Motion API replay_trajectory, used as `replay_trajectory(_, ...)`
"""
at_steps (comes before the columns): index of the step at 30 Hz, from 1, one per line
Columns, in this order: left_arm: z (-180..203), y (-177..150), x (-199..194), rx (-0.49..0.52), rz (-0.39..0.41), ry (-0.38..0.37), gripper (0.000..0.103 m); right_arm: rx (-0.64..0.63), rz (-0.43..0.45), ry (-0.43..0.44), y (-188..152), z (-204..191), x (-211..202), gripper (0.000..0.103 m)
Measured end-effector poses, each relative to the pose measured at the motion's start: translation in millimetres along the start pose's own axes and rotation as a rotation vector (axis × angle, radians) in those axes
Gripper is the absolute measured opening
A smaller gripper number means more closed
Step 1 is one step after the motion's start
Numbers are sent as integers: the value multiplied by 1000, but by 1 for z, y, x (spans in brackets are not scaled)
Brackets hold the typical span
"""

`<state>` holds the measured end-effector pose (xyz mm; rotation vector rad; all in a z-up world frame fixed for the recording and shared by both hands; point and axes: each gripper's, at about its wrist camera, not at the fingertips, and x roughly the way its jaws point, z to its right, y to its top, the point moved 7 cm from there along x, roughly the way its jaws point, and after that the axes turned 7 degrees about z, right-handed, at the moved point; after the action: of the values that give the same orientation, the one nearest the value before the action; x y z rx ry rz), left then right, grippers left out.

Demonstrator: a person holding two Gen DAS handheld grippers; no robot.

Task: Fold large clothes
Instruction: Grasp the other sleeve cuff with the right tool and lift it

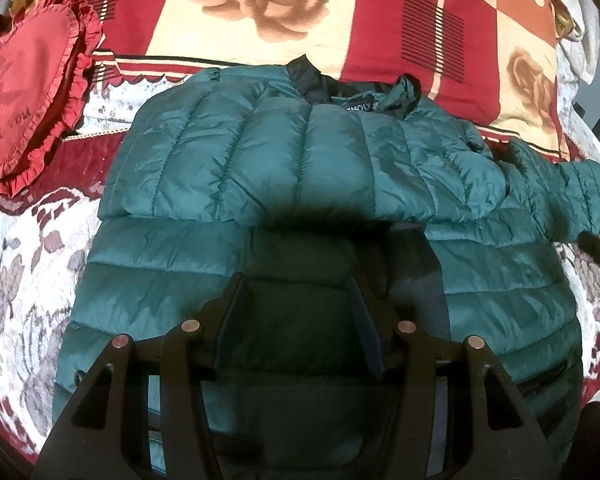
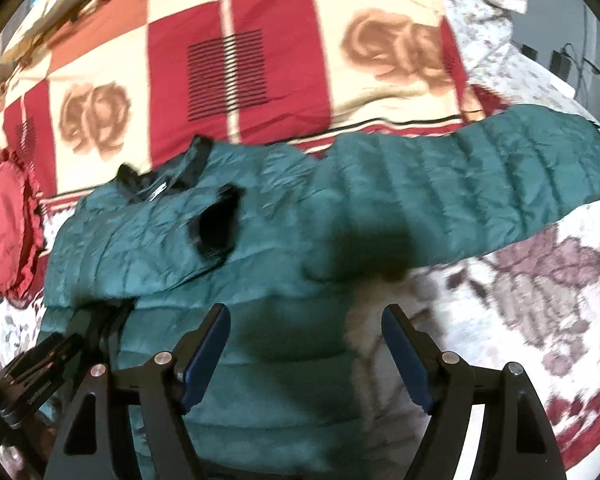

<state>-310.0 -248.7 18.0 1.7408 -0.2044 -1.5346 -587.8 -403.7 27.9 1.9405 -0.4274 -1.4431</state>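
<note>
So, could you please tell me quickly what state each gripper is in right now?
Left gripper: open, holding nothing, above the green jacket.
Right gripper: open, holding nothing.

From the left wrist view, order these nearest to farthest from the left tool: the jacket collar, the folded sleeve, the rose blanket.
1. Folded sleeve, lying across the jacket just ahead of the left tool.
2. Jacket collar, beyond the sleeve.
3. Rose blanket, farthest, at the back.
</note>
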Motion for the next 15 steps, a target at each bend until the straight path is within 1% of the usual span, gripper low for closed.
replay_trajectory(6, 0, -3, 5, -4, -11, 3, 52, 80, 39, -94, 23, 72, 2, 76)
replay_trajectory(10, 1, -4, 7, -4, -12, 5, 52, 171, 52, -153, 32, 124, 1, 76)
replay_trajectory(15, 0, -5, 10, -6, -15, 5, 52, 304, 73, -205, 35, 182, -4, 76)
